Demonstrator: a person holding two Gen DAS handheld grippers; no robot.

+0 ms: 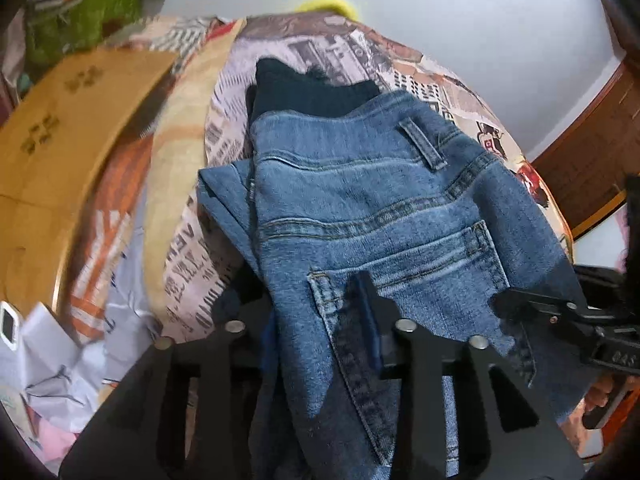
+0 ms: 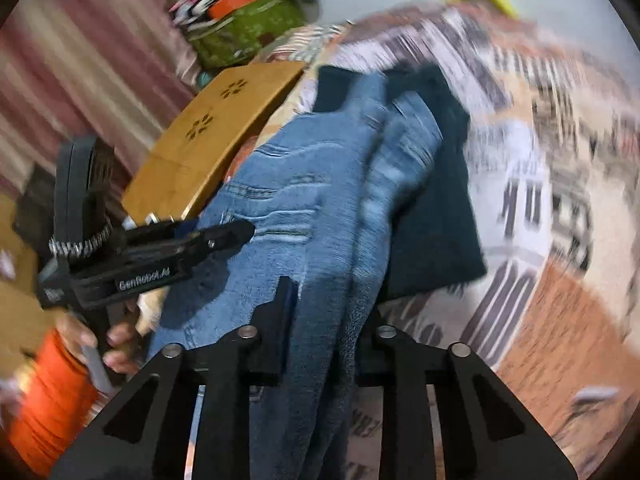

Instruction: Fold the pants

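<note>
Blue jeans (image 1: 360, 208) lie partly folded on a patterned bedspread (image 1: 192, 248), back pocket and belt loop up. My left gripper (image 1: 316, 304) is shut on the jeans' near edge; denim drapes over its fingers. My right gripper (image 2: 320, 312) is shut on another fold of the same jeans (image 2: 320, 184). The right gripper shows in the left wrist view (image 1: 520, 300) at the jeans' right edge. The left gripper shows in the right wrist view (image 2: 240, 236) at their left edge. A dark folded garment (image 2: 436, 216) lies under the jeans' far end.
A wooden headboard (image 1: 68, 128) runs along the left. A green box with an orange item (image 1: 88, 12) stands behind it. Crumpled white paper (image 1: 48, 364) lies at the near left. A wall (image 1: 480, 32) and brown wooden furniture (image 1: 592, 152) stand at the right.
</note>
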